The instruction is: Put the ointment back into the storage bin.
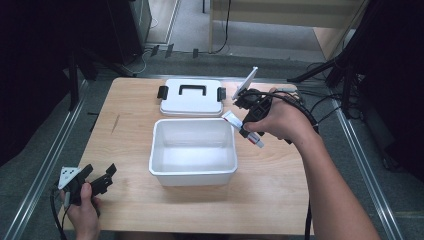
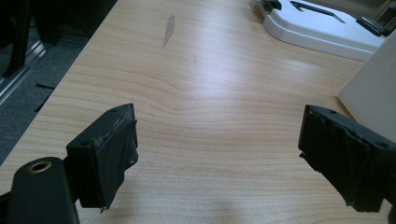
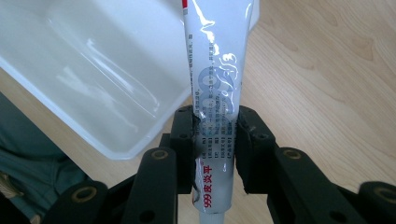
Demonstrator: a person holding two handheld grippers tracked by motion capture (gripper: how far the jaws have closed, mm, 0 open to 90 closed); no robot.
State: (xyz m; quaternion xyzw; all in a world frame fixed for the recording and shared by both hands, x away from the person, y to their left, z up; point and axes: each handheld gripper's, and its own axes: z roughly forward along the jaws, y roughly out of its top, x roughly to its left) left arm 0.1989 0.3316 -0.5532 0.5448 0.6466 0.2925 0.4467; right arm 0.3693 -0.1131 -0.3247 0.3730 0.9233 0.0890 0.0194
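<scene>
The tube is clamped across its middle in my right fingers, held in the air just off the white box's two o'clock corner. I judge I'm mid-carry; next I must swing it over the open box and let go. My left fingers gape empty at the table's seven o'clock corner. The lid lies at twelve.

A lab: a wooden table on grey carpet, tripod legs at 2 o'clock, cables at 12.
</scene>
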